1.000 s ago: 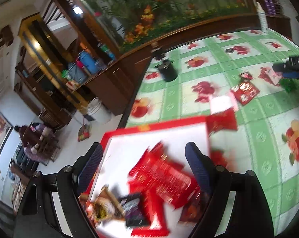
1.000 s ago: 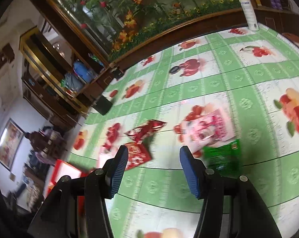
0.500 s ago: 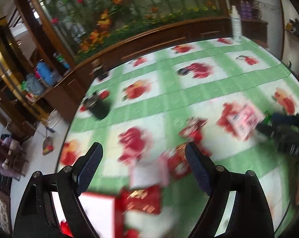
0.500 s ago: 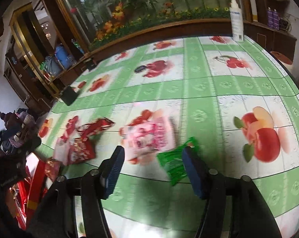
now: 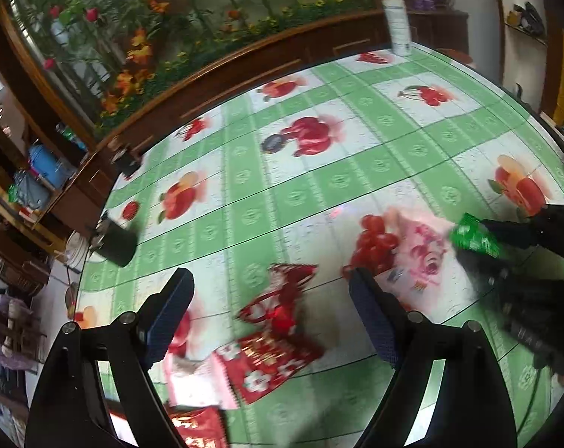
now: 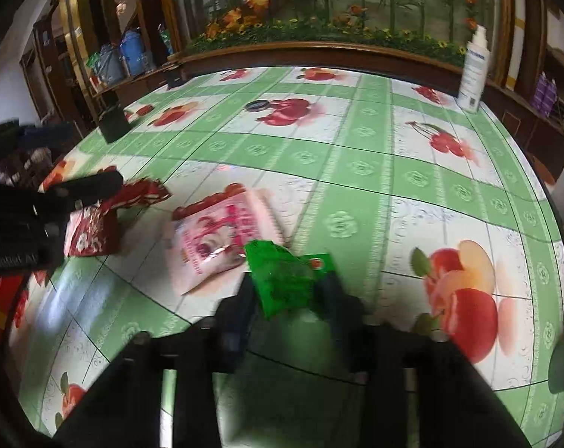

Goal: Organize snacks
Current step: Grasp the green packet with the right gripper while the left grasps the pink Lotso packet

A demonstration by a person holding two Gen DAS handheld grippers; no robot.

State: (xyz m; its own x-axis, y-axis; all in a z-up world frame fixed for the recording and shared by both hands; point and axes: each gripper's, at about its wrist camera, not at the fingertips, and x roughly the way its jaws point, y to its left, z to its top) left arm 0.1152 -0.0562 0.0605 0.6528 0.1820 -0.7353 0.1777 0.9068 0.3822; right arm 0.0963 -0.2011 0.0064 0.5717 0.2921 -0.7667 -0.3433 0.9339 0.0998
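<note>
Your right gripper (image 6: 287, 295) holds a green packet (image 6: 289, 280): its two fingers press on the packet from either side, low over the tablecloth (image 6: 356, 171). In the left wrist view the same gripper (image 5: 506, 237) enters from the right edge with the green packet (image 5: 476, 239) at its tip.

Your left gripper (image 5: 270, 317) has its fingers spread wide with nothing between them. It hangs above a cluster of red packets: a crumpled one (image 5: 282, 298) lies farther out between the fingers, and a flat red packet (image 5: 270, 366) with white flowers lies nearer. A pale pink packet (image 5: 196, 380) touches the flat red one on its left side, and another red packet (image 5: 200, 429) shows at the bottom edge.

A pink packet (image 6: 222, 239) lies flat on the cloth just beside the green packet, to its left in the right wrist view, between the two grippers. In that view the left gripper (image 6: 39, 201) reaches in from the left edge, over the flat red packet (image 6: 91, 231) and next to the crumpled one (image 6: 140, 194).

Farther back stand a black cup (image 5: 114, 239) near the left rim, a small dark disc (image 6: 257, 104) on the cloth, and a white bottle (image 6: 474, 71) at the far right rim.
</note>
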